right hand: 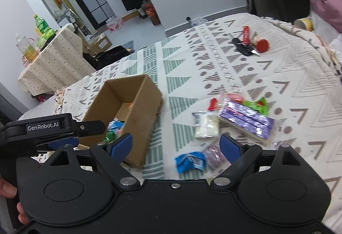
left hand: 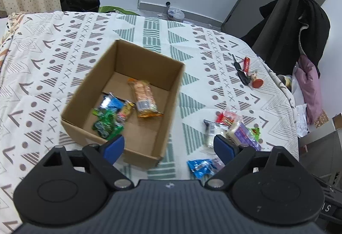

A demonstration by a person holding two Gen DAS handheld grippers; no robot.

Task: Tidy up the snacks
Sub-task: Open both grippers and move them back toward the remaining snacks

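In the left wrist view, the left hand-held gripper (left hand: 168, 147) hangs above the near edge of the cardboard box (left hand: 89, 92), jaws wide apart and empty. The box on the patterned bed cover (left hand: 42, 52) already holds an orange packet (left hand: 144, 97) and green packets (left hand: 105, 123); this appears to be the interval between deposits.

In the right wrist view, the right hand-held gripper (right hand: 176, 145) is likewise spread wide, holding nothing, above a blue packet (right hand: 189, 161). A purple pack (right hand: 245, 118) and white packet (right hand: 206, 127) lie just beyond. The next move likely calls for lowering onto the blue packet and closing.
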